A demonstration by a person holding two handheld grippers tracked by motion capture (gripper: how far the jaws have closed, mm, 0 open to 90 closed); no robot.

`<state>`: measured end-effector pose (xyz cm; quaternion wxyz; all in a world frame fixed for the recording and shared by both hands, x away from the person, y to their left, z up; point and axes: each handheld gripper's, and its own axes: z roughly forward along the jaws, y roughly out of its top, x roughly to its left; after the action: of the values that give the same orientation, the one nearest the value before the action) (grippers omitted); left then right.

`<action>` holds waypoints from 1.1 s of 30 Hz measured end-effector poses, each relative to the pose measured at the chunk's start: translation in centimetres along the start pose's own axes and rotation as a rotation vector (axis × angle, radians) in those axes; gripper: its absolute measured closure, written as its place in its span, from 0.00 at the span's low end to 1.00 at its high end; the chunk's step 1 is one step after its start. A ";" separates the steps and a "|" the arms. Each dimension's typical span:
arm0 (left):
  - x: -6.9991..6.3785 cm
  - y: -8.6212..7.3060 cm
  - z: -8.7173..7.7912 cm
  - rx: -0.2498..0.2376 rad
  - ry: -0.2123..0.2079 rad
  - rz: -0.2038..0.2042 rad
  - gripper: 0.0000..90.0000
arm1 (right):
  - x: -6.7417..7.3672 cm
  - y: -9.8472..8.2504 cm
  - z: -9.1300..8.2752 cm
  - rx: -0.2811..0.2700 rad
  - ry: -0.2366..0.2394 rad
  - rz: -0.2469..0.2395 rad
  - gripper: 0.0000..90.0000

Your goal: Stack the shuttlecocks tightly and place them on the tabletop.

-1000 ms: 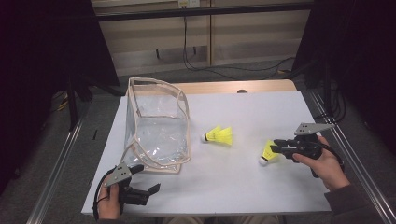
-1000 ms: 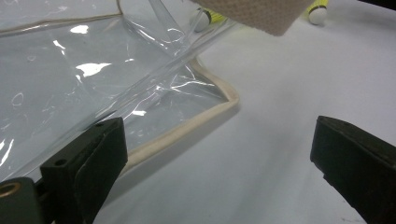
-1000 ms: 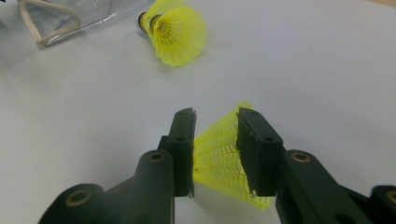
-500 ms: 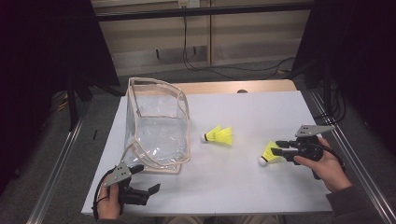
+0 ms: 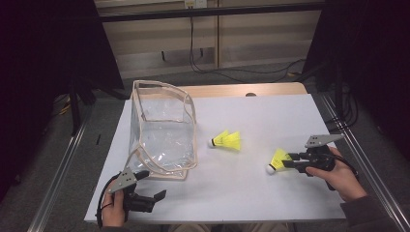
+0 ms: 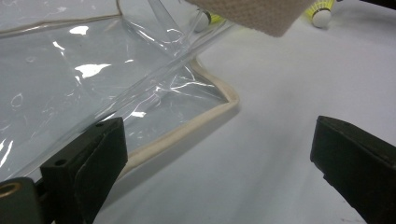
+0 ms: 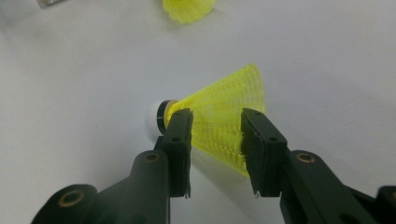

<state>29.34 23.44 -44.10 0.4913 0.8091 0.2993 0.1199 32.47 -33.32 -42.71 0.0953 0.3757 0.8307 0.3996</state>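
Note:
Two yellow shuttlecocks lie on the white table top [image 5: 251, 193]. On the near one [image 5: 277, 160] [image 7: 229, 98], at the right, my right gripper [image 5: 288, 162] [image 7: 215, 140] is shut, its jaws pressing both sides of the mesh skirt just behind the white cork. The other shuttlecock [image 5: 227, 140] [image 7: 189, 9] lies free near the middle. A clear plastic bag [image 5: 162, 130] [image 6: 70, 84] with beige trim stands open at the left. My left gripper [image 5: 153, 184] [image 6: 217, 154] is open and holds nothing, just in front of the bag's near corner.
The table's front edge runs close under both hands. Metal rails line the left and right sides. A wooden strip [image 5: 232, 90] borders the far edge, with cables on the floor beyond it.
The right gripper has dipped slightly toward the table at the shuttlecock. The left gripper and the bag have not moved.

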 end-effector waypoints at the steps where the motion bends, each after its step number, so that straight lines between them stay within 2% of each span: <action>1: 0.0 0.0 0.0 0.000 0.000 0.001 0.04 | 0.1 0.0 0.1 0.003 0.004 -0.006 0.75; 6: 0.0 0.0 0.0 0.000 0.000 0.001 0.04 | 0.5 0.1 0.4 0.019 0.053 -0.021 0.91; 9: 0.0 0.0 0.0 0.000 0.000 0.001 0.04 | 0.7 0.1 0.7 0.038 0.084 -0.038 0.96; 13: 0.0 0.0 0.0 -0.002 0.003 0.001 0.04 | 0.9 0.2 0.9 0.020 0.114 -0.036 0.99; 26: 0.0 0.0 0.0 -0.002 0.001 -0.001 0.04 | 1.3 1.7 0.8 -0.072 0.087 -0.026 1.00; 33: 0.0 0.0 0.0 0.001 0.001 0.001 0.04 | 1.3 2.2 0.8 -0.113 0.071 -0.001 1.00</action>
<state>29.31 23.44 -44.11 0.4906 0.8095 0.2992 0.1204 33.14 -31.08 -41.41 0.0869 0.3550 0.8097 0.4591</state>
